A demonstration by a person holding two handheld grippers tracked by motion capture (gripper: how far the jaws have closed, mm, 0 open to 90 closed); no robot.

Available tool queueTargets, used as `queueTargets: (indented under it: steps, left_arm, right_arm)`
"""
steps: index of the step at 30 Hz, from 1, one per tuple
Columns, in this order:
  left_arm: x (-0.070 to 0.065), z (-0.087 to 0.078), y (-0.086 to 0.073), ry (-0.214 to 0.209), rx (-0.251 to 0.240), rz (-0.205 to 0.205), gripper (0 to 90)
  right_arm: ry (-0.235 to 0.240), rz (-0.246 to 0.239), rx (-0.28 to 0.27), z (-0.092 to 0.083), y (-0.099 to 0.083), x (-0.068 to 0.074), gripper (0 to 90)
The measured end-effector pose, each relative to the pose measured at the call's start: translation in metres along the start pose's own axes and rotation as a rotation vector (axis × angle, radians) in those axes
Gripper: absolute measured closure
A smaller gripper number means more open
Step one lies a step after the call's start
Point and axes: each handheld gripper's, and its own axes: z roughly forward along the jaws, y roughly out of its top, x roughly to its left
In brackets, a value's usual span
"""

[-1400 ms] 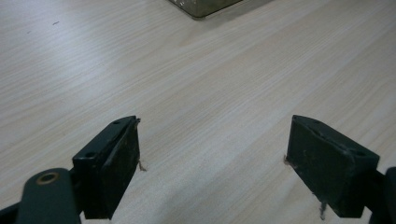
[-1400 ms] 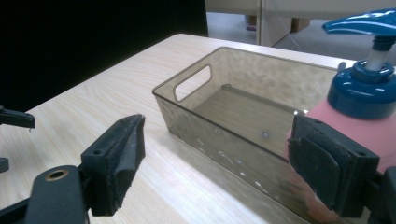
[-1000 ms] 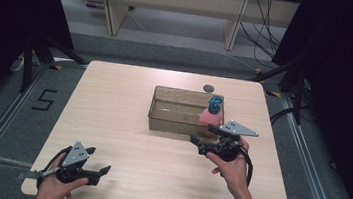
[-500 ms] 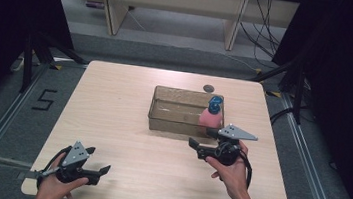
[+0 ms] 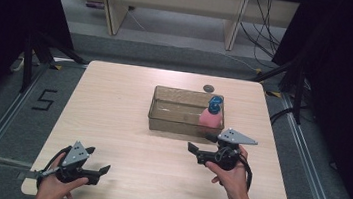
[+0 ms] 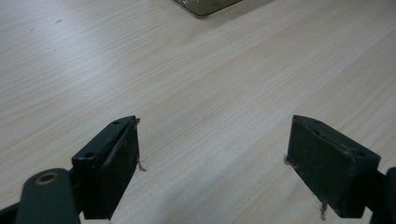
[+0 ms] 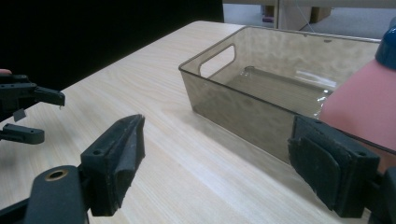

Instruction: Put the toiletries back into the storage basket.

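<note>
The right gripper (image 5: 197, 152), jaws wide and empty, sits beside the smoky transparent plastic bin (image 7: 261, 93) holding a pink blue-capped bottle (image 5: 211, 114) (likely released); the left gripper (image 5: 98, 171) idles, likewise gaping.

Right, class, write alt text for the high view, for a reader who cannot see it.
A transparent brown plastic bin sits on a light wooden table, with a pink bottle with a blue cap inside its right end. A person's right gripper hovers just in front of the bin, open; the left gripper rests near the front left corner, open.
</note>
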Motion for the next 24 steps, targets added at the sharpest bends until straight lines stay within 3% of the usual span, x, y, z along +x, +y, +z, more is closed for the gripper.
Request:
queueTargets:
  steps: [5, 7, 9, 11, 12, 13, 15, 17, 18, 19, 21, 24]
  left_arm:
    - [-0.001, -0.001, -0.001, 0.000, 0.007, -0.006, 16.6]
    - [-0.002, -0.001, -0.001, 0.005, 0.008, -0.015, 16.6]
    - [-0.001, -0.001, 0.000, 0.000, 0.005, -0.004, 16.6]
    - [-0.002, -0.001, 0.000, -0.003, 0.000, -0.014, 16.6]
    - [-0.002, 0.000, -0.001, -0.004, -0.001, -0.016, 16.6]
    - [-0.002, 0.000, -0.001, -0.004, -0.001, -0.015, 16.6]
    - [-0.002, 0.000, 0.000, -0.003, -0.001, -0.012, 16.6]
    - [-0.003, 0.000, 0.000, -0.003, 0.000, -0.012, 16.6]
    - [-0.002, -0.001, 0.000, -0.001, 0.009, -0.005, 16.6]
    - [-0.002, 0.000, 0.000, -0.002, 0.007, 0.000, 16.6]
    - [-0.001, -0.001, 0.000, 0.000, 0.012, 0.011, 16.6]
    - [-0.002, -0.001, -0.001, -0.002, 0.009, -0.005, 16.6]
  right_arm:
    - [-0.014, -0.025, -0.003, 0.000, -0.001, 0.001, 19.3]
    - [-0.002, 0.012, 0.011, 0.000, -0.002, 0.004, 19.2]
    - [0.004, -0.014, 0.001, 0.001, -0.004, 0.003, 19.2]
    - [0.008, 0.026, 0.021, 0.000, -0.006, 0.007, 19.1]
    - [-0.005, -0.023, 0.006, 0.001, -0.006, 0.004, 19.0]
    - [-0.007, -0.032, 0.014, 0.000, -0.007, 0.004, 19.0]
    - [0.008, -0.007, 0.025, 0.001, -0.008, 0.007, 18.7]
    - [0.013, -0.018, 0.018, 0.001, -0.009, 0.007, 18.7]
    - [0.017, 0.014, 0.024, 0.000, -0.010, 0.010, 18.6]
    - [0.011, -0.018, 0.016, 0.000, -0.011, 0.008, 18.6]
    - [0.017, 0.001, 0.026, 0.000, -0.013, 0.009, 18.6]
    - [0.018, -0.002, 0.027, -0.002, -0.014, 0.010, 18.6]
